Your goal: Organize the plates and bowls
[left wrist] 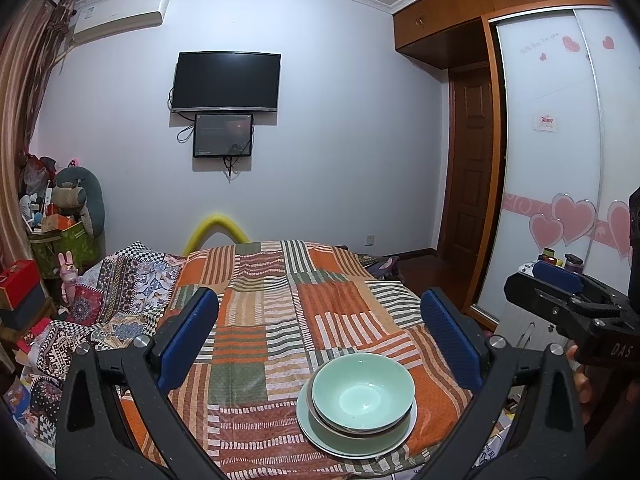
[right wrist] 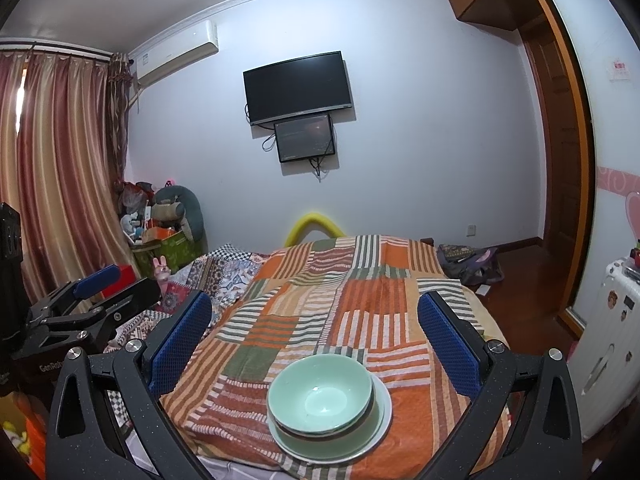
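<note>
A pale green bowl [left wrist: 362, 394] sits nested on a darker-rimmed dish and a pale green plate [left wrist: 320, 436], stacked near the front edge of the striped patchwork cloth [left wrist: 280, 320]. The same bowl [right wrist: 320, 394] and plate [right wrist: 382, 420] show in the right wrist view. My left gripper [left wrist: 320, 336] is open and empty, held above and behind the stack. My right gripper [right wrist: 314, 334] is open and empty, likewise above the stack. Each gripper also shows from the side in the other view, the right one [left wrist: 560, 280] and the left one [right wrist: 92, 288].
The cloth covers a bed or table [right wrist: 360, 280] with patterned bedding [left wrist: 120, 300] to the left. Boxes and toys [left wrist: 52, 240] are piled at the far left. A white cabinet [right wrist: 608, 340] and wardrobe doors [left wrist: 560, 160] stand at the right.
</note>
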### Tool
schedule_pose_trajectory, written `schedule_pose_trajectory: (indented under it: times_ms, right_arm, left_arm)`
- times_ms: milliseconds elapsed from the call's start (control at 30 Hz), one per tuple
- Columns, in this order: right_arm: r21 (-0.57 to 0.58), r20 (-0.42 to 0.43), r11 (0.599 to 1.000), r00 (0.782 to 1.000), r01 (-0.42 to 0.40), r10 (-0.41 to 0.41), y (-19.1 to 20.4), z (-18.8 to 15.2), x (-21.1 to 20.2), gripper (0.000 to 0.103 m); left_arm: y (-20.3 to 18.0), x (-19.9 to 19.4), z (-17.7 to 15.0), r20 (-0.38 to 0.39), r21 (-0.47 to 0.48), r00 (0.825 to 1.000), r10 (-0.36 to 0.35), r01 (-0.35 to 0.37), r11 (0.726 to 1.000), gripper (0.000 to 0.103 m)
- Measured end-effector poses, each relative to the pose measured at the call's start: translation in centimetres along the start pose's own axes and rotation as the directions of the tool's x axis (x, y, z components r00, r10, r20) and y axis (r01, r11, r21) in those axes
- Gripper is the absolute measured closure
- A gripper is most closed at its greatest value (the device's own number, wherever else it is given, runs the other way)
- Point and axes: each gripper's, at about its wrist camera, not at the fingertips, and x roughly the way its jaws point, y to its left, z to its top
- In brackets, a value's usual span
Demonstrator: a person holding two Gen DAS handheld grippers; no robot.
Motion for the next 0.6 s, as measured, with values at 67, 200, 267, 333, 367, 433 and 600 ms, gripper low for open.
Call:
schedule_pose_trajectory:
  times_ms: [67,200,267,333,367,433,600]
  right_arm:
    - [-0.003,0.000,1.000,1.000,0.000,0.000,0.08,-0.14,0.00,0.000]
    - [-0.006,-0.001,1.000,1.000,-0.004,0.004,0.13,-0.21,0.04,0.000]
    - [-0.007,-0.001,1.000,1.000,-0.005,0.005,0.17,-0.23,0.05,0.000]
    - [-0.005,-0.001,1.000,1.000,-0.008,0.008,0.15,-0.21,0.03,0.000]
    - [-0.004,-0.002,1.000,1.000,-0.008,0.008,0.14,-0.20,0.01,0.000]
    - [-0.003,-0.002,1.000,1.000,-0.009,0.009,0.08,-0.18,0.03,0.000]
    - [-0.004,-0.007,1.000,1.000,-0.011,0.011,0.13,-0.18,0.15,0.000]
  left_arm:
    - [-0.05,0.04,-0.02,-0.001,0.001,1.000,-0.003,0.003,1.000,0.000]
    - [-0.04,0.07,-0.07,0.000,-0.001,1.000,-0.007,0.007,1.000,0.000]
    - [0.02,0.06,-0.07,0.001,-0.005,1.000,-0.008,0.008,1.000,0.000]
    - [0.06,0.15,-0.06,-0.007,-0.007,1.000,-0.019,0.019,1.000,0.000]
    - [0.10,0.21,-0.05,-0.014,-0.007,1.000,-0.026,0.026,1.000,0.000]
    - [0.12,0.28,-0.07,-0.017,-0.011,1.000,-0.025,0.025,1.000,0.000]
    - [-0.02,0.34,-0.25,-0.020,-0.003,1.000,-0.020,0.020,1.000,0.000]
